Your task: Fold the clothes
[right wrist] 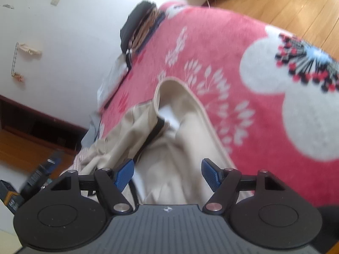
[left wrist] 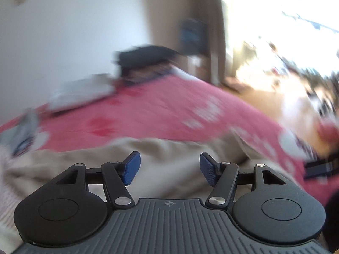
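Daylight, bright. Left wrist view: window [left wrist: 286, 21] far right blown out to white, glare spilling onto the floor [left wrist: 264, 97]; whole scene motion-blurred, only the fingers [left wrist: 131, 167] sharp. Right wrist view: softer, even light, less blur; red blanket [right wrist: 211, 48] pattern readable. Fisheye bends the wall [right wrist: 63, 42] and edges; dark corners.

The left gripper [left wrist: 170, 168] and right gripper [right wrist: 167, 174] are matt black plastic with ribbed grey bodies, shiny metal rivets and finely textured blue pads [right wrist: 124, 174]. The beige garment [right wrist: 180, 139] is smooth woven cloth, creased, with a stitched hem. Under it the red blanket [right wrist: 243, 48] looks soft and fuzzy. The floor [right wrist: 296, 2] is glossy wood, the wall [right wrist: 70, 42] matt painted plaster
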`<state>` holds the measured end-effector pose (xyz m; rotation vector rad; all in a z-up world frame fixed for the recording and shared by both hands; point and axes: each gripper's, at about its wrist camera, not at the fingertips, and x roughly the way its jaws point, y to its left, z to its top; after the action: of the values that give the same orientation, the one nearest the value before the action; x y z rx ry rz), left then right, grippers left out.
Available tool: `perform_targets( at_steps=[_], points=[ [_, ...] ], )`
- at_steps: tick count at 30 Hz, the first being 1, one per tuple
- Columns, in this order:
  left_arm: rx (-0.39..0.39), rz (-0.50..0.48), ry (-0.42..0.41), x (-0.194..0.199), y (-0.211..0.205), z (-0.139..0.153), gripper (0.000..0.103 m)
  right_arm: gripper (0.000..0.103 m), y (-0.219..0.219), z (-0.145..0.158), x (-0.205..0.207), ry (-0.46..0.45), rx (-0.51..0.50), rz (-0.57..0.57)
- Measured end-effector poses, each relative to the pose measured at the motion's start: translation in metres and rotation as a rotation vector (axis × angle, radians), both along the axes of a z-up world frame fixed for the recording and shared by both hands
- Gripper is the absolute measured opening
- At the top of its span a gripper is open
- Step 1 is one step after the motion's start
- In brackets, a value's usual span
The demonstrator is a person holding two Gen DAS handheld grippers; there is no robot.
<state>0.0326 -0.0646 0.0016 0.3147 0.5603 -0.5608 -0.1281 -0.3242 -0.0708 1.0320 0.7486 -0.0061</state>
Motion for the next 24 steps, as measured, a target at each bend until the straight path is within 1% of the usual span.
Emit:
perform_targets(
  at_steps=[4,6,8,11,12,13,14,15,16,17,18,20,21,23,24],
  points=[
    [0.19,-0.3,0.051,-0.015,-0.087,-0.054,0.062,0.073,-0.011,-0.008,-0.002,-0.002,0.037,-0.032],
    [0.251,-0.303,-0.016,-0.017,-0.103,-0.077,0.062,0.073,-0.013,-0.012,-0.002,0.002,0.065,-0.035],
    [0.271,-0.269,-0.055,-0.016,-0.114,-0.085,0.062,0.073,-0.015,-0.015,-0.001,0.003,0.076,-0.031],
    [0.253,-0.216,-0.065,-0.004,-0.117,-0.085,0.062,0.073,-0.02,-0.02,0.001,0.008,0.096,-0.029],
    [0.248,-0.193,-0.071,0.001,-0.115,-0.083,0.059,0.073,-0.022,-0.022,0.001,0.011,0.11,-0.032],
    [0.243,-0.169,-0.076,0.005,-0.113,-0.081,0.054,0.073,-0.024,-0.025,0.002,0.014,0.127,-0.036],
    [0.237,-0.143,-0.084,0.01,-0.111,-0.079,0.051,0.073,-0.027,-0.028,0.002,0.016,0.143,-0.04],
    [0.216,-0.092,-0.106,0.017,-0.106,-0.074,0.048,0.073,-0.029,-0.03,0.003,0.019,0.16,-0.043],
    [0.195,-0.038,-0.129,0.024,-0.1,-0.069,0.047,0.073,-0.031,-0.033,0.003,0.02,0.174,-0.047],
    [0.166,0.041,-0.148,0.035,-0.093,-0.064,0.047,0.073,-0.032,-0.034,0.003,0.02,0.185,-0.05],
    [0.14,0.123,-0.15,0.047,-0.086,-0.059,0.047,0.073,-0.033,-0.036,0.003,0.02,0.195,-0.051],
    [0.103,0.228,-0.099,0.071,-0.073,-0.055,0.047,0.073,-0.034,-0.038,0.004,0.024,0.207,-0.051],
    [0.1,0.231,-0.059,0.078,-0.069,-0.056,0.047,0.073,-0.034,-0.039,0.004,0.026,0.209,-0.051],
    [0.09,0.176,-0.005,0.075,-0.064,-0.059,0.05,0.073,-0.034,-0.04,0.005,0.03,0.213,-0.049],
    [0.084,0.144,0.013,0.071,-0.063,-0.06,0.057,0.074,-0.034,-0.041,0.005,0.033,0.213,-0.048]
  ],
)
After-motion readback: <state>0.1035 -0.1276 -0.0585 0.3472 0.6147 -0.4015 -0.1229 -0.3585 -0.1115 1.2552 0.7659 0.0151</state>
